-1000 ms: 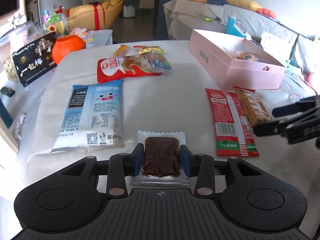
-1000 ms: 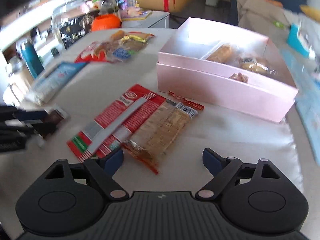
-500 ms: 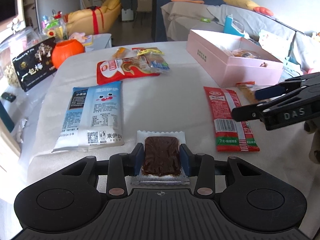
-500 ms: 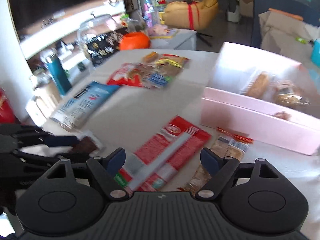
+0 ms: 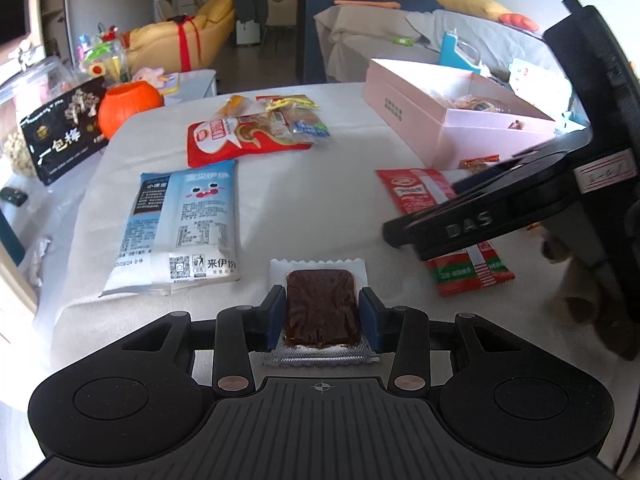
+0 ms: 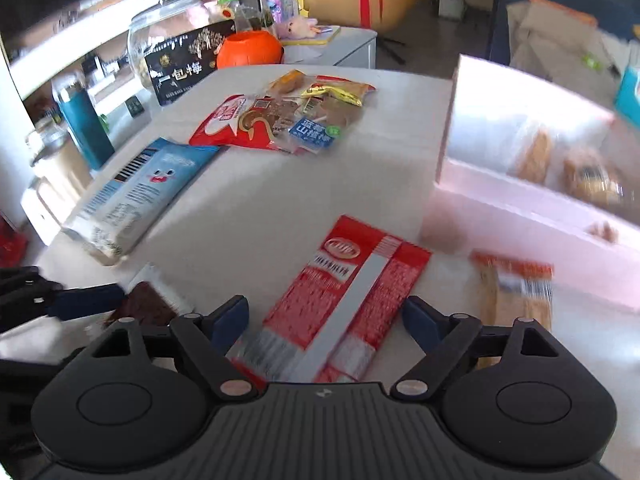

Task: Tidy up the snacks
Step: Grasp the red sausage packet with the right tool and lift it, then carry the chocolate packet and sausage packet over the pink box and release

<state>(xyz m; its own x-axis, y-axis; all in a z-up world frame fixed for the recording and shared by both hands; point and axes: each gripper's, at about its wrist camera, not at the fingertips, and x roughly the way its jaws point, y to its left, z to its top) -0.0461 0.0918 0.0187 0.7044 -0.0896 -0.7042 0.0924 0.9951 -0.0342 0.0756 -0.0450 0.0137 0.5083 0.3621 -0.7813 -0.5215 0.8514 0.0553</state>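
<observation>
We see our left gripper (image 5: pixel 322 314) pinching a brown snack (image 5: pixel 321 307) in a clear wrapper, low over the white table (image 5: pixel 304 208). Our right gripper (image 6: pixel 324 318) is spread wide over a red packet (image 6: pixel 352 292). A tan bar (image 6: pixel 516 296) lies at the packet's 3 o'clock. The pink box (image 5: pixel 448 120) sits at 1 o'clock from the brown snack, with snacks inside. A blue bag (image 5: pixel 184 220) lies at 10 o'clock, and a red bag (image 5: pixel 236 140) at 11 o'clock.
</observation>
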